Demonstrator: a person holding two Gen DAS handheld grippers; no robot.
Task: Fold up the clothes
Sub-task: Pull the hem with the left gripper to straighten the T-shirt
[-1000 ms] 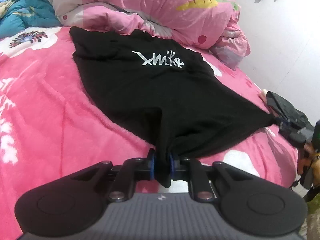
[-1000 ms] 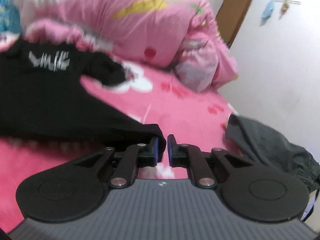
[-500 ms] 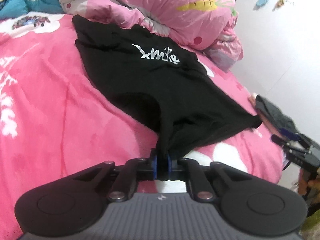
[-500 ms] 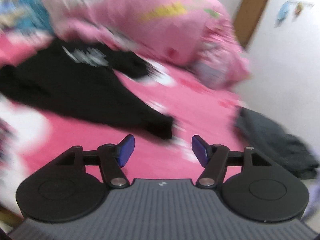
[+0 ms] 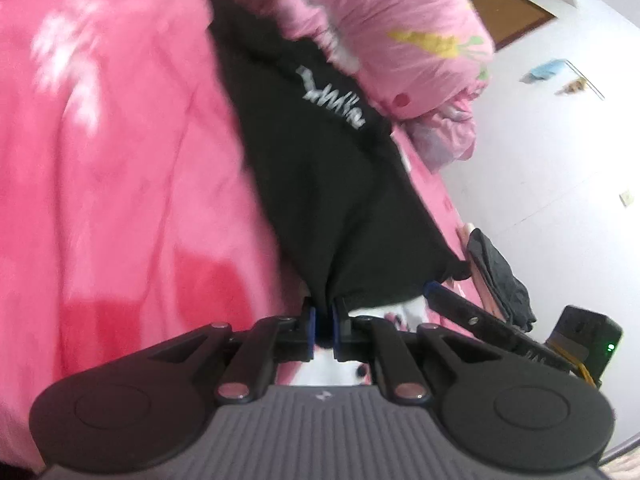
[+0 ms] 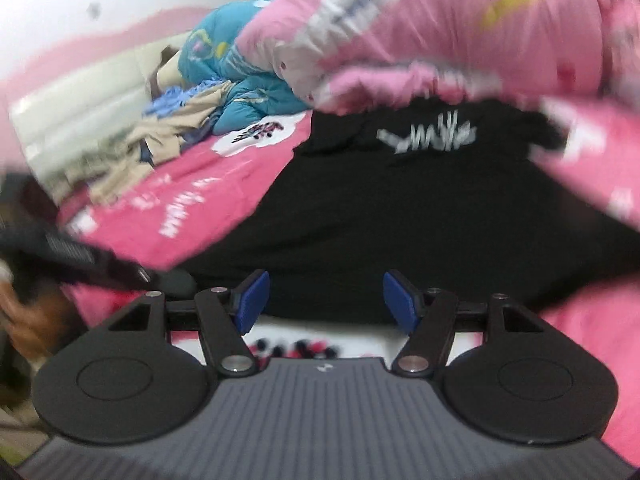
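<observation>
A black T-shirt [image 5: 336, 184] with a silver print lies spread on the pink bed cover [image 5: 120, 200]. My left gripper [image 5: 324, 320] is shut on the shirt's bottom hem, and the cloth runs taut up from its blue pads. In the right wrist view the same black T-shirt [image 6: 400, 216] fills the middle, print at the far end. My right gripper [image 6: 324, 300] is open just over the near hem, with nothing pressed between its pads. The right gripper's arm [image 5: 472, 320] shows at the right of the left wrist view.
A pink quilt [image 5: 400, 28] is heaped at the far end of the bed. Dark grey clothes [image 5: 500, 272] lie at the bed's right edge by the white wall. Blue and beige clothes [image 6: 192, 120] are piled at the far left. A hand [image 6: 24, 316] shows at the left edge.
My right gripper let go of the shirt's corner, opened wide and swung left to face the shirt's hem. My left gripper rolled and shifted, still pinching the hem, bunching the shirt narrower.
</observation>
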